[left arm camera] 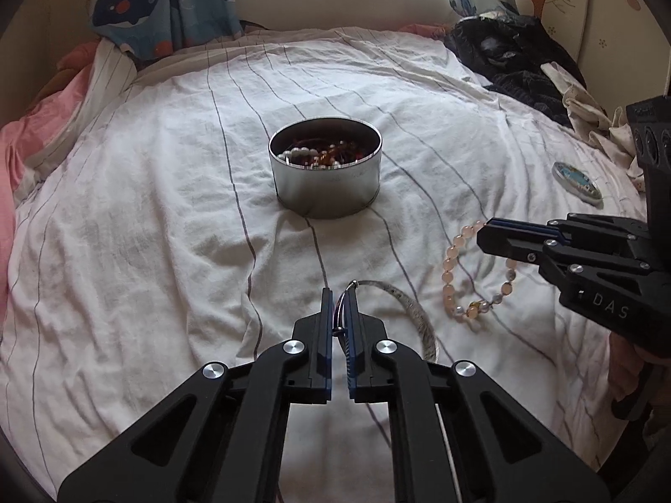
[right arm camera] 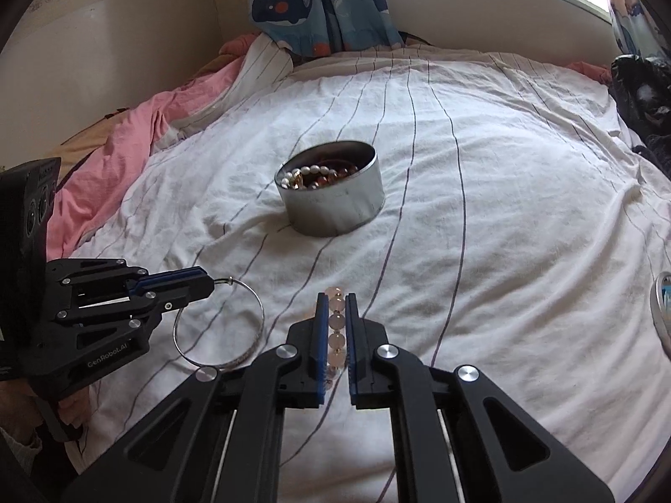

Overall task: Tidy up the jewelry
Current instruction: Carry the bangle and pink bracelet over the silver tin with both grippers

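A round silver tin holding several beaded pieces sits mid-bed; it also shows in the right wrist view. My left gripper is shut on a thin silver bangle, held just above the sheet near the tin's front; from the right wrist view the bangle hangs from that gripper. My right gripper is shut on a pink bead bracelet. In the left wrist view the bracelet dangles from the right gripper.
The white striped sheet covers the bed. A round lid with a blue picture lies at the right; its edge shows in the right wrist view. Dark clothes are piled back right, pink bedding at the left.
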`<state>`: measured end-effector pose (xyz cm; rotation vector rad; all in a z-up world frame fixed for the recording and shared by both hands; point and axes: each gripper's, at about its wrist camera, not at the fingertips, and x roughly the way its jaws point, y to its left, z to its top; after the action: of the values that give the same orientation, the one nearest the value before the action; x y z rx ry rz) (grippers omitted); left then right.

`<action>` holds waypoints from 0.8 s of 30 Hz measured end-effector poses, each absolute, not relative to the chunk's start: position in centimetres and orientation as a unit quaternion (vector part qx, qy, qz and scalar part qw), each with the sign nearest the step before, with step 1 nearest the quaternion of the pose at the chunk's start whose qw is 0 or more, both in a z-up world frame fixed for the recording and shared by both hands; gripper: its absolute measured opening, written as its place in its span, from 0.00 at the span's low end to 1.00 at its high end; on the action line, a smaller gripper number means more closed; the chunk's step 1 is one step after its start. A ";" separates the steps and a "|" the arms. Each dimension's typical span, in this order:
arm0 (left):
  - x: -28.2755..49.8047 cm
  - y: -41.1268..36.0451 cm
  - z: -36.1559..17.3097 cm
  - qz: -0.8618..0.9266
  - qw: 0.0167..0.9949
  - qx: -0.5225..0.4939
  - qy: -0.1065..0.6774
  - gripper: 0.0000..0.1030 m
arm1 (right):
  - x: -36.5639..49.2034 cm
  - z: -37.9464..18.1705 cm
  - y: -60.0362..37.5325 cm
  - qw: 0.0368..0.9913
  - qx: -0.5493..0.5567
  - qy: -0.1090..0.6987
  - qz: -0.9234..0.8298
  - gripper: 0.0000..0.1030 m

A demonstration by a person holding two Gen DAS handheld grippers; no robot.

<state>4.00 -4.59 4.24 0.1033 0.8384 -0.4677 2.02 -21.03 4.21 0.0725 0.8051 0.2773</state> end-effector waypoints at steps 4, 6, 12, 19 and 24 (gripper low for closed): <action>4.8 -4.2 6.5 -0.214 0.900 0.014 0.378 0.04 | 2.7 6.0 -21.0 0.920 0.040 0.361 0.147 0.08; 5.6 -4.0 7.2 -0.207 0.905 -0.005 0.371 0.00 | 3.2 6.7 -20.9 0.924 0.041 0.347 0.154 0.08; 7.9 -4.8 9.4 -0.214 0.910 -0.047 0.353 0.00 | 5.6 8.9 -20.9 0.928 0.051 0.326 0.173 0.08; 9.6 -6.5 8.7 -0.218 0.895 -0.004 0.389 0.01 | 6.8 10.0 -22.4 0.929 0.078 0.316 0.178 0.08; 10.2 -7.2 3.4 -0.170 0.879 0.061 0.442 0.12 | 6.8 10.0 -22.3 0.927 0.086 0.313 0.186 0.08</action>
<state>10.21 -7.20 3.36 0.1262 0.9208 -0.3551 6.77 -22.30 9.95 0.1762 0.6416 0.3811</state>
